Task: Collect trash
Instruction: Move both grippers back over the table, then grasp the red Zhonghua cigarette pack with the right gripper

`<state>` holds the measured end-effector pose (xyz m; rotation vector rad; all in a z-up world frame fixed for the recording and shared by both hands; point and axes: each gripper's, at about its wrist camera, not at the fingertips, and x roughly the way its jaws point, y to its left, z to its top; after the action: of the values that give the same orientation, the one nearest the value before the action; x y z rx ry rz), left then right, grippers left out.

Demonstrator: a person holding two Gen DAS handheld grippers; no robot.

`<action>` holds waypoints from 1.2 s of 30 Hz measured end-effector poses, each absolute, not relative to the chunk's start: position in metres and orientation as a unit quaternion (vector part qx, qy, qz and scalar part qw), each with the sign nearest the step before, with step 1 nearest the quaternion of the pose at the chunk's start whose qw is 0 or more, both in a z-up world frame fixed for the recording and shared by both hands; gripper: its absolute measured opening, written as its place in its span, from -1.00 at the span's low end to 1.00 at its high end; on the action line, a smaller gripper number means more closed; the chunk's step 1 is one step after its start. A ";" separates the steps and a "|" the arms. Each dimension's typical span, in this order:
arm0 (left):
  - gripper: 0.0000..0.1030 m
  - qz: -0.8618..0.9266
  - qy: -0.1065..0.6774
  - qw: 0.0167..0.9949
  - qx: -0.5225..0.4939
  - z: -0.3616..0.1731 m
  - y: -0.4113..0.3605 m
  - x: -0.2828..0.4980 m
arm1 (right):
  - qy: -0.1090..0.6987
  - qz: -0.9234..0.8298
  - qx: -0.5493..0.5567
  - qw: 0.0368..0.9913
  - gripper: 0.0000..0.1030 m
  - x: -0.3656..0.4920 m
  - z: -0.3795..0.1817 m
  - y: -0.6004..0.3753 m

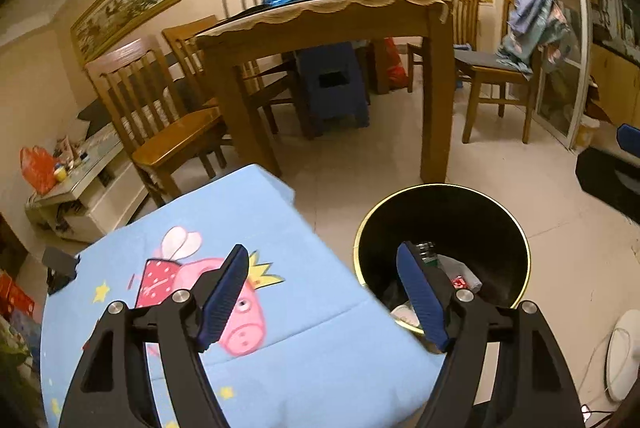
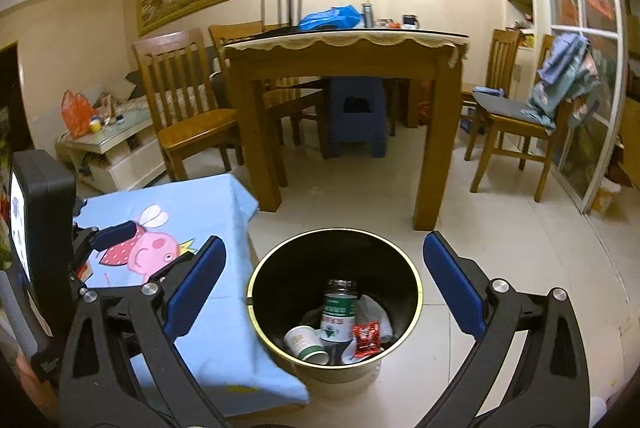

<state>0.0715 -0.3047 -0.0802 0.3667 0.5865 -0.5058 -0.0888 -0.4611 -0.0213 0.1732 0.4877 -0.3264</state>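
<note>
Both my left gripper (image 1: 320, 292) and right gripper (image 2: 324, 292) gape empty; binned paper cup (image 2: 305, 342) probably crushes easily — I'd pinch its rim

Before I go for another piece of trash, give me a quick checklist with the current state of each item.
1. Left gripper empty and open: ok, nothing between its fingers.
2. Right gripper empty and open: ok, jaws spread wide above the bin.
3. Trash bin upright beside the blue-covered table: ok.
4. Collected trash inside the bin: ok; green-labelled bottle, paper cup and red wrapper lie at the bottom.
5. Trash left on the blue Peppa Pig cloth: none on the visible part; the area behind the grippers cannot tell.
6. Trash on the floor near the bin: none visible, ok.
</note>
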 end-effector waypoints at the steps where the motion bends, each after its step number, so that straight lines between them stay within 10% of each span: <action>1: 0.48 -0.242 0.285 0.911 0.173 -0.080 -0.297 0.073 | 0.242 -0.156 0.080 0.954 0.89 -0.085 -0.021 -0.453; 21: 0.74 0.109 0.356 0.928 0.019 -0.126 0.069 0.106 | 0.336 0.169 -0.099 0.921 0.89 0.074 -0.078 -0.169; 36: 0.60 -0.049 0.414 0.908 -0.051 -0.149 0.074 0.104 | 0.465 0.214 -0.152 0.845 0.71 0.206 -0.168 -0.054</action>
<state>0.1040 0.0740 -0.1494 -0.1050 0.8547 -0.1003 0.2059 -0.0538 -0.1684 -0.3206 0.9817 0.4523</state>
